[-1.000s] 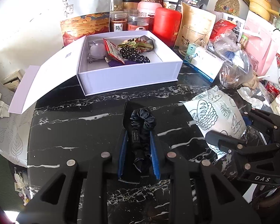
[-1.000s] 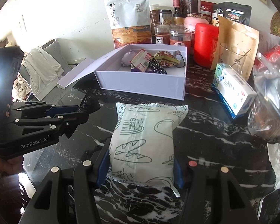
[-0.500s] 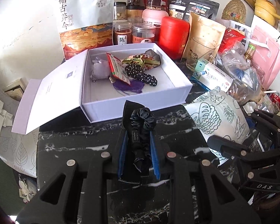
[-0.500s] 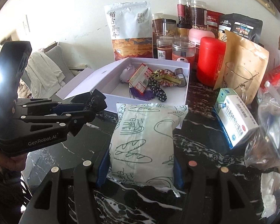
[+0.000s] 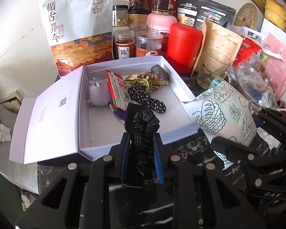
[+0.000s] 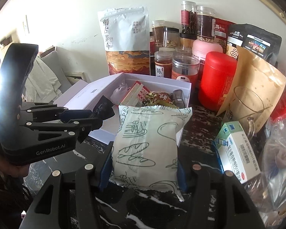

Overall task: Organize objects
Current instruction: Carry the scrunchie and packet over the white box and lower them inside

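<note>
My left gripper (image 5: 141,143) is shut on a black scrunchie (image 5: 145,122) and holds it above the front wall of the open white box (image 5: 97,114). The box holds a lilac pouch (image 5: 98,95), a red snack packet (image 5: 117,91), a dotted black scrunchie (image 5: 146,99) and wrapped sweets. My right gripper (image 6: 145,164) is shut on a white bread packet (image 6: 148,143) with green drawings, held just in front of the box (image 6: 183,87). The left gripper (image 6: 93,120) shows at the left of the right wrist view; the bread packet (image 5: 219,112) shows right of the box in the left wrist view.
Behind the box stand a tall white pouch (image 5: 76,28), several jars (image 5: 124,45), a red canister (image 5: 183,43) and a brown bag (image 5: 221,45). A glass mug (image 6: 246,105) and a medicine box (image 6: 236,152) lie at the right. The box lid (image 5: 47,126) lies open leftward.
Both grippers have moved forward toward the box with their loads. The black scrunchie now hangs over the box's front wall, and the bread packet is near its front right corner.
</note>
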Tool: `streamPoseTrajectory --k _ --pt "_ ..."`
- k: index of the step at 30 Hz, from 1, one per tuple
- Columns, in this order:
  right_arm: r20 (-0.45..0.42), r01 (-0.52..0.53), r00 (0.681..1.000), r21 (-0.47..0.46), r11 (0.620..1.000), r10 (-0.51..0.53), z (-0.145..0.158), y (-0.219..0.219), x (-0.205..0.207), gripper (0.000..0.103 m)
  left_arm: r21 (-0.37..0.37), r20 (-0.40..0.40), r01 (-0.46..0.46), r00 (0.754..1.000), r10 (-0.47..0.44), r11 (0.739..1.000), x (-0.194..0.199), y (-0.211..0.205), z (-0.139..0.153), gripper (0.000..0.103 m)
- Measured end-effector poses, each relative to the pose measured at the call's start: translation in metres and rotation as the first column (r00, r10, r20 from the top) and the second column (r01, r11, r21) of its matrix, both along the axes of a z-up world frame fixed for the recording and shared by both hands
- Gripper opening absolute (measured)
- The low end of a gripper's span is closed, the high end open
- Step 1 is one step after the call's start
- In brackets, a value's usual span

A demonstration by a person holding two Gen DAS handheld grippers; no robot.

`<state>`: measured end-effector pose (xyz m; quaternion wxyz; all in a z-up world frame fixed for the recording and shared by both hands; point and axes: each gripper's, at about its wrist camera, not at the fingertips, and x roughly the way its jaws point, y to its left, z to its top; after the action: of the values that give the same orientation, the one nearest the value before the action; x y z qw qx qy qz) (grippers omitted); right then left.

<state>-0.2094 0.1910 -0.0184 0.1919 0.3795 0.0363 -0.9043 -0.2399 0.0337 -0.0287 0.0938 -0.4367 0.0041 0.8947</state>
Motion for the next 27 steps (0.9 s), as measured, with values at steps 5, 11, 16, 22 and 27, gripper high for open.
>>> streamPoseTrajectory --k 5,11,16,22,27 --pt "-0.015 -0.004 1.0 0.002 1.0 0.004 0.004 -0.003 -0.026 0.057 0.004 -0.012 -0.013 1.0 0.013 1.0 -0.028 -0.005 0.003 0.023" --pt "-0.026 -0.024 0.999 0.016 1.0 0.025 0.005 -0.011 -0.054 0.057 0.002 -0.013 -0.033 0.999 0.033 0.999 -0.056 -0.014 -0.001 0.023" --pt "-0.023 -0.035 0.999 0.024 0.999 0.036 0.001 -0.017 -0.073 0.057 0.005 0.0 -0.042 0.999 0.042 0.999 -0.071 -0.019 -0.01 0.023" --pt "0.001 -0.036 0.999 -0.005 0.999 0.036 -0.01 -0.017 -0.095 0.057 -0.014 0.016 -0.062 0.998 0.062 0.998 -0.089 -0.023 -0.026 0.023" --pt "0.046 -0.028 0.999 -0.009 1.0 0.028 -0.026 -0.014 -0.108 0.057 -0.007 0.035 -0.078 0.996 0.079 0.997 -0.1 -0.028 -0.042 0.023"
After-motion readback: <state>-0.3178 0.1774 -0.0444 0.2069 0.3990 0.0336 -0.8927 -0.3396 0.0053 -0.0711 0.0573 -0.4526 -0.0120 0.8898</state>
